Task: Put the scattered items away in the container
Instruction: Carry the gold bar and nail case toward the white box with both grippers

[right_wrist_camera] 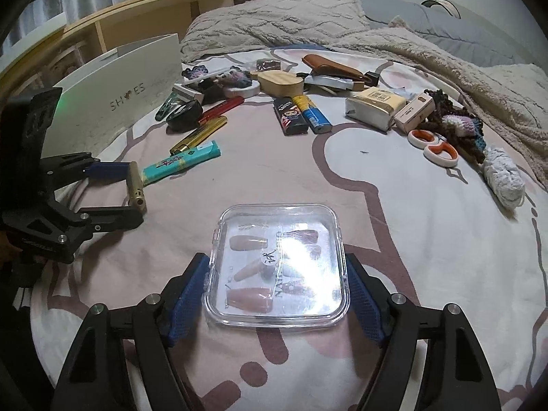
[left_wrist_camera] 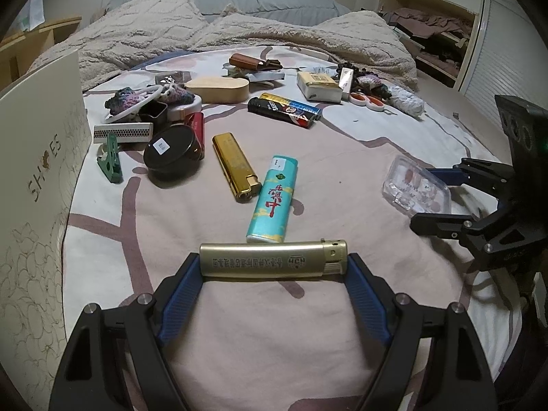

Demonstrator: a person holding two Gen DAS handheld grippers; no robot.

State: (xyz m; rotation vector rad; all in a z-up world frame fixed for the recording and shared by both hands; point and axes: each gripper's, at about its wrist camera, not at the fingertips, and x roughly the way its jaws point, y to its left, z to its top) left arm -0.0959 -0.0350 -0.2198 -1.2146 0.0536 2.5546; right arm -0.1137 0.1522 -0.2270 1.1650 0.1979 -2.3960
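My left gripper (left_wrist_camera: pixel 274 263) is shut on a brass-coloured lighter (left_wrist_camera: pixel 272 260), held crosswise by its two ends just above the bed sheet; it also shows in the right wrist view (right_wrist_camera: pixel 136 188). My right gripper (right_wrist_camera: pixel 275 270) is shut on a clear plastic box of false nails (right_wrist_camera: pixel 277 267), also seen at the right in the left wrist view (left_wrist_camera: pixel 416 188). The white shoe box (left_wrist_camera: pixel 37 185) stands at the left edge, its wall facing me (right_wrist_camera: pixel 116 109). A teal lighter (left_wrist_camera: pixel 274 198) and a gold lighter (left_wrist_camera: pixel 234 166) lie ahead.
Scattered further back: a black round tin (left_wrist_camera: pixel 171 150), matchbox (left_wrist_camera: pixel 123 133), wooden oval box (left_wrist_camera: pixel 219 89), two dark lighters (left_wrist_camera: pixel 284 109), cigarette pack (left_wrist_camera: pixel 318 85), orange-handled scissors (right_wrist_camera: pixel 433 145), white yarn (right_wrist_camera: pixel 503 178), crochet pieces (right_wrist_camera: pixel 459 123). A rumpled blanket (left_wrist_camera: pixel 274 30) lies behind.
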